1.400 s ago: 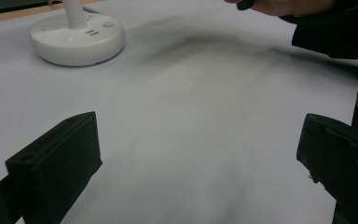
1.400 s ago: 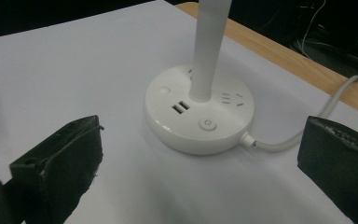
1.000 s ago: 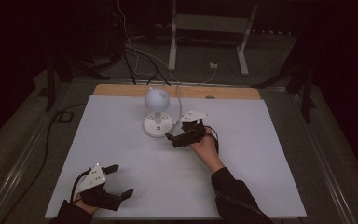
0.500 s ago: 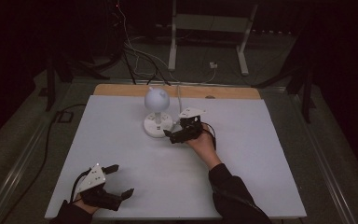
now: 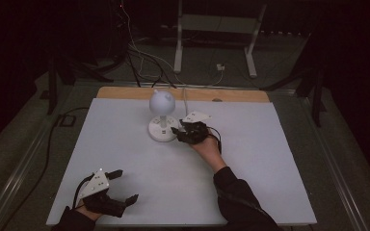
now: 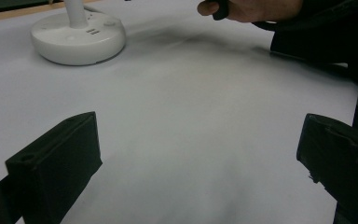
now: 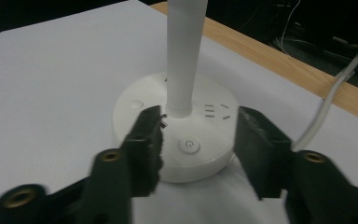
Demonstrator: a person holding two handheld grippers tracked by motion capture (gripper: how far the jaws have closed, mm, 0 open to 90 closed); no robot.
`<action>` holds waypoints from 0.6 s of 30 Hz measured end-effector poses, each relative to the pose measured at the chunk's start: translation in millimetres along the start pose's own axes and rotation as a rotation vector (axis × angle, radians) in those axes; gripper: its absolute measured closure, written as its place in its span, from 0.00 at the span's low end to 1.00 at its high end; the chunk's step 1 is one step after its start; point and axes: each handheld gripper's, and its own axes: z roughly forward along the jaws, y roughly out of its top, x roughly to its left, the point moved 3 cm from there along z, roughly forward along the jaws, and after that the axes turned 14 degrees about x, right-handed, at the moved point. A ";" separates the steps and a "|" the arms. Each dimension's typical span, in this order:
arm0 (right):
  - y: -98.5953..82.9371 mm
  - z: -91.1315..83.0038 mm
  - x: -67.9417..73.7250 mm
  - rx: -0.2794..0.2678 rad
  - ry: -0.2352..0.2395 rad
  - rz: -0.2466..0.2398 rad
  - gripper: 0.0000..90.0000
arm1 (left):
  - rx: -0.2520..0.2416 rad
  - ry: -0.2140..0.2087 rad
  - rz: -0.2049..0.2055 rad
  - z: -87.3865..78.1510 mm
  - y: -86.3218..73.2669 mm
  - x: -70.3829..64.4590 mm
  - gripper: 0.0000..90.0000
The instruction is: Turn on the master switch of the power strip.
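Where the table's (image 5: 125, 159) near edge meets the bottom of the high view, the left gripper (image 5: 123, 187) rests at the near-left corner w/ its grey plate up. Its jaws stand wide apart & hold nothing; in the left gripper view they rise at either side w/ bare white table (image 6: 191, 140) between them. Its cable loops just beside the left hand (image 5: 96, 204).

Farther in, right of centre, a dark sleeve (image 5: 241, 197) runs up from the bottom edge to the right hand (image 5: 207, 144), which carries the right gripper (image 5: 176, 134) at mid-table. Same hand appears at top of the left gripper view (image 6: 247, 9), well apart from the left jaws.

Right gripper view: right gripper (image 7: 198, 135) w/ jaws part open, one at each side of the lamp (image 7: 186, 135) base, over its near rim. Nothing is clamped; whether a jaw touches the base cannot be told. Between the jaws lies a round power button (image 7: 189, 144); small marks sit beyond it, near the white stem (image 7: 185, 56).

High view: lamp (image 5: 162, 120) stands upright at the table's far-centre, round base flat on the surface, ball-shaped head on top. Right gripper meets the base from its right side.

Farther still: a white cord (image 7: 326, 107) leaves the base toward the wooden strip (image 5: 183, 94) at the far edge. Beyond, dark floor w/ cables & a stand (image 5: 217, 48).
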 end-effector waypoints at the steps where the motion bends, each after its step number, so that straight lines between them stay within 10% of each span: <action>1: 0.5 0.5 0.1 0.001 0.005 0.001 0.62 | 0.000 0.000 0.000 0.0 0.0 0.1 0.00; 18: 3.0 10.1 -1.2 0.035 0.021 -0.035 1.00 | -0.002 -0.001 -0.001 -0.4 -0.1 0.2 0.00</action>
